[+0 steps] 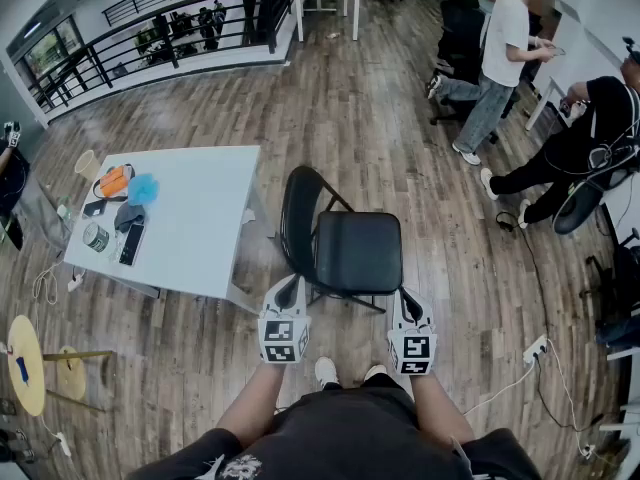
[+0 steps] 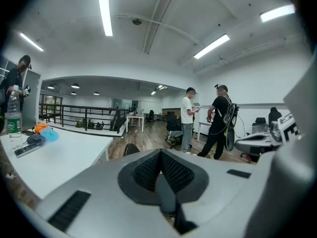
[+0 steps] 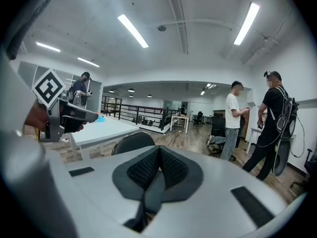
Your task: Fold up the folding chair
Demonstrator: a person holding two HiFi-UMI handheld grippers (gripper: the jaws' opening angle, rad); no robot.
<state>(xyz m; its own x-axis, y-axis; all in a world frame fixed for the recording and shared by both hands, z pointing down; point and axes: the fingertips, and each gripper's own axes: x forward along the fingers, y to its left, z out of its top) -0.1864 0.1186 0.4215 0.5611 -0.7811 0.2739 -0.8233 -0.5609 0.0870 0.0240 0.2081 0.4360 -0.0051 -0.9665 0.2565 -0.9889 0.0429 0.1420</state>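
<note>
Both of your tools are shut with nothing in them: the left hand-held gripper and the right hand-held gripper each have their ribbed pads pressed together, and they hang just at the near edge of the black padded folding chair. The chair stands fully open on the wooden plank floor right in front of your feet. As I read it, the first risk is going in like this. Closed jaws can only push, and a push on the seat edge would probably slide the light chair away over the smooth planks instead of folding it. Open the jaws before you commit. The curved black backrest sits on the left side, near the corner of the white rectangular bench. If you swing the seat up fast or take hold off-centre, the frame may tip or skid left and knock the bench leg. A one-sided hold is another worry, since the seat could twist and slip out from the pads. Once folded, the chair will not stand by itself, so letting go early would likely drop it towards your white shoes. The white power strip with its cable lies well apart on the right, but keep it in mind if you step back.
</note>
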